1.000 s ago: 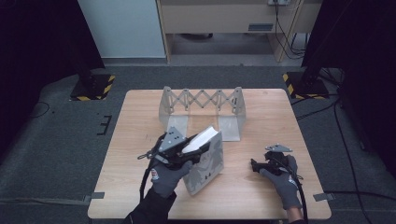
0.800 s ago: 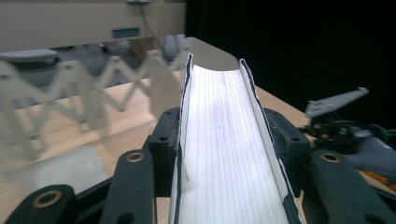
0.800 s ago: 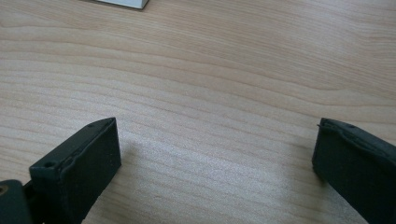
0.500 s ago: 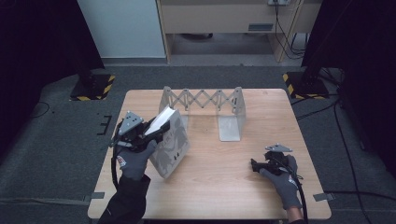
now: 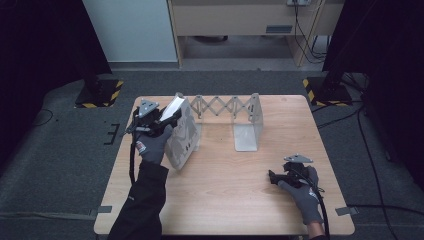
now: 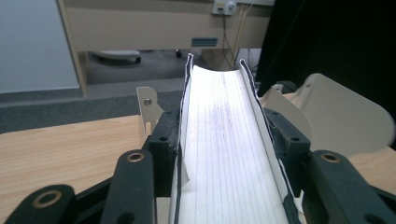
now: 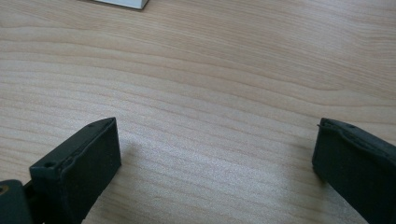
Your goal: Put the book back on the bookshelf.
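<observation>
You are gripping one book (image 5: 176, 107) at the counter's (image 5: 225, 195) upper left with your left tool (image 5: 159, 119), jaws clamped on its covers beside one expanding rack (image 5: 235, 112). The left gripper view is showing its white page edges (image 6: 224, 154). Your right tool (image 5: 274, 177) is resting lower right, jaws standing apart over bare wood.

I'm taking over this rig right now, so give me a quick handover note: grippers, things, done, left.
Left gripper: shut on the book, held at the rack's left end plate, page edges facing the camera.
Right gripper: open, nothing between its jaws, low over the table at the near right.
Done: book gripped and brought to the rack.
Left: probably stand it in the rack and let go.
</observation>
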